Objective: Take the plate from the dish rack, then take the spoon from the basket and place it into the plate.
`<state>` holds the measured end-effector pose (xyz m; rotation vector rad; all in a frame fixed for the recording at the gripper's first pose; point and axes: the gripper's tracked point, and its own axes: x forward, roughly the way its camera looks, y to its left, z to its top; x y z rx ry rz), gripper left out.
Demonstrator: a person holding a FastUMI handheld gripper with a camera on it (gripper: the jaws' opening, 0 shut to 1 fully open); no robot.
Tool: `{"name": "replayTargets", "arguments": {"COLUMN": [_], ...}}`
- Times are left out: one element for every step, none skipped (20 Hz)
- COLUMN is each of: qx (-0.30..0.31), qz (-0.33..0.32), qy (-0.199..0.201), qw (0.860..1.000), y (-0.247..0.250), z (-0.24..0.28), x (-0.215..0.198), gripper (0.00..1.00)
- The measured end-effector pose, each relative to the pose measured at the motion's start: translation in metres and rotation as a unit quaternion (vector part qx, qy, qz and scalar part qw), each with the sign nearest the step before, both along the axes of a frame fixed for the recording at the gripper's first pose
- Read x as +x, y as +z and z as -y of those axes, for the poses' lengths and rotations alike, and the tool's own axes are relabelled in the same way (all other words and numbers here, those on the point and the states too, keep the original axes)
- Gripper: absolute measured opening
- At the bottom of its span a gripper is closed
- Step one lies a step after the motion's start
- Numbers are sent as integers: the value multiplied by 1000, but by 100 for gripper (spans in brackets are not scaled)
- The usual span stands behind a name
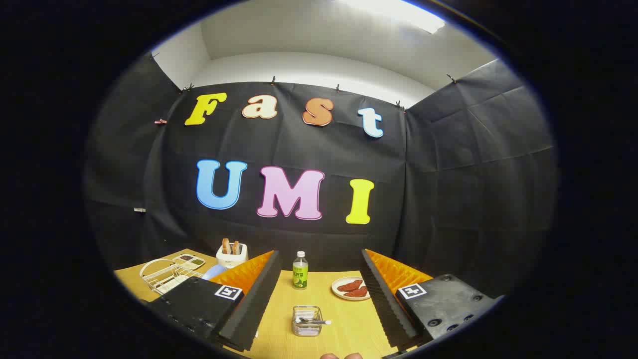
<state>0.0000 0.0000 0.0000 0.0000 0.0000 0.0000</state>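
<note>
The spoon (313, 321) lies in a small wire basket (306, 321) of shiny metal mesh, square in plan, with its pale handle resting across the rim and poking out to the right; the basket sits on the tabletop (349, 324) between the two fingers of the tongs (319, 299), low and close in. The dish rack (162, 276) stands off beyond the left finger, a white wire frame with curved hoops; a pale blue rounded edge, seemingly the plate (213, 271), peeks out just behind that finger beside the rack, though most of it is hidden. Past the rack lies a white divided tray (189, 260) with dark and green fillings in its compartments, and next to it a white toaster (232, 257) with two browned slices standing up in its slots. Straight ahead, beyond the basket, an upright clear plastic bottle (299, 270) with a white cap and a green label stands between the fingers. To its right, near the right finger, a round white dish (351, 289) carries reddish-brown pieces of food. The tabletop is light wood-grain. The tongs are spread wide apart, gripping nothing, their inner faces ribbed, held level above the tabletop and pointing toward the booth's dark cloth wall (448, 199). Fingertips of a hand (341, 356) show just behind the tongs.
</note>
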Motion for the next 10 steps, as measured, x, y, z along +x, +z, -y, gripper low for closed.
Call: {"name": "replayTargets", "arguments": {"qx": [0, 0, 1, 4, 6, 7, 8, 10, 12, 14], "qz": [-2, -2, -2, -3, -6, -8, -9, -10, -10, -10], "qy": [3, 5, 5, 8, 10, 12, 15, 17, 20, 23], "qw": [1000, 1000, 1000, 1000, 1000, 1000, 1000, 1000, 1000, 1000], "y": [-2, -1, -1, -2, -4, -5, -5, -5, -4, -3], "z": [-3, -5, -7, -9, -12, -15, -17, -19, -22, -24], "x": [1, 1, 3, 3, 3, 4, 4, 5, 6, 7], "gripper": [97, 97, 97, 97, 97, 97, 97, 97, 97, 97]}}
